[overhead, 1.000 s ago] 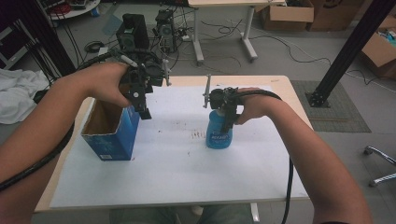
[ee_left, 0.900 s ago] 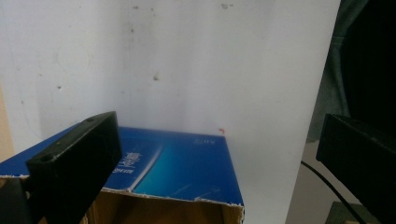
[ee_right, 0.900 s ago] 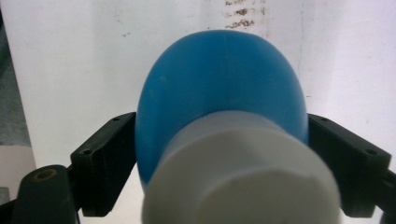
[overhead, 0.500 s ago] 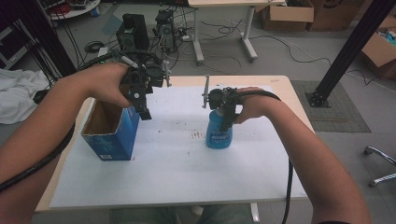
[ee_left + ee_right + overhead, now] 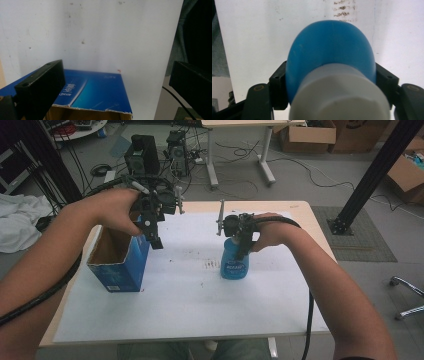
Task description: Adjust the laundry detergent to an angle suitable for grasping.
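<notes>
table: white sheet (image 5: 180, 305) under both hands
right gripper (image 5: 330, 75): jaws just closing, pinching blue bottle (image 5: 329, 50), 3 o'clock
left gripper (image 5: 117, 82): spread above blue box (image 5: 95, 92), 9 o'clock

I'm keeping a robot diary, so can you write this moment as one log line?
right tongs: closing on bottle, pads at its sides | left tongs: open over box | bottle: upright on table

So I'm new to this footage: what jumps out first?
The right gripper has just been closing its jaws around the blue plastic bottle with the white cap, upright mid-table on the white paper sheet. To its left, the left gripper hangs open above the open-topped blue cardboard box.
</notes>
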